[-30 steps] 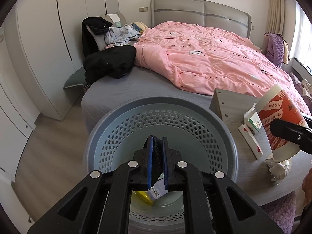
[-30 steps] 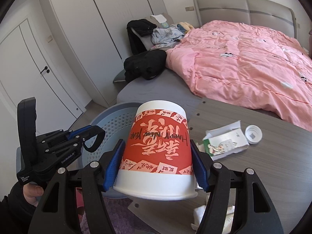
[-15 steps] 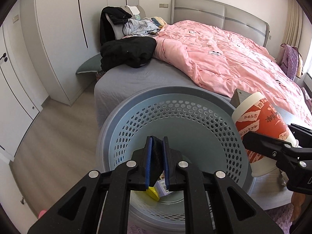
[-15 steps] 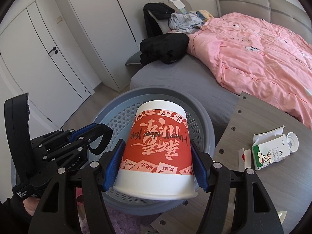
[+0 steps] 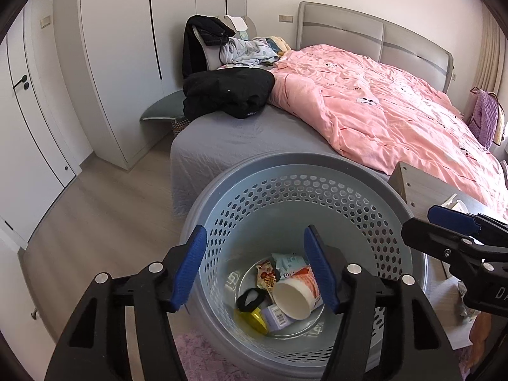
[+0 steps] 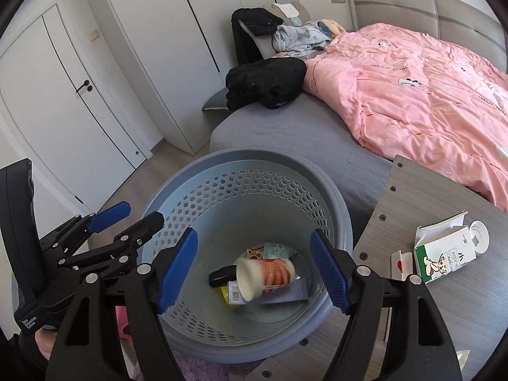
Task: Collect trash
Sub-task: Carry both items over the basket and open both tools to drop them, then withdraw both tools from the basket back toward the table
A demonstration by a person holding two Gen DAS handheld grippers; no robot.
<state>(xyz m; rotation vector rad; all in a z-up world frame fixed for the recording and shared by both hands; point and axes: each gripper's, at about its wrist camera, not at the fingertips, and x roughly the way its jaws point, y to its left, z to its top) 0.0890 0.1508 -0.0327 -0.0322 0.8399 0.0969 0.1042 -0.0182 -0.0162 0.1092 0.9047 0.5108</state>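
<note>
Right wrist view: red cup lies on its side in basket bottom, so next swing toward milk carton on table at 3 o'clock; right gripper jaws just opened wide, empty; left gripper likewise just spread, holding nothing.

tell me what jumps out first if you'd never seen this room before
The big pink duvet sprawled across the bed at the back, with a heap of black clothes on the grey sheet beside it. In front, the perforated blue-grey bin beside the grey table, with a red-and-white paper cup lying on its side among wrappers at the bottom. On the table sits a torn green-and-white milk carton.
</note>
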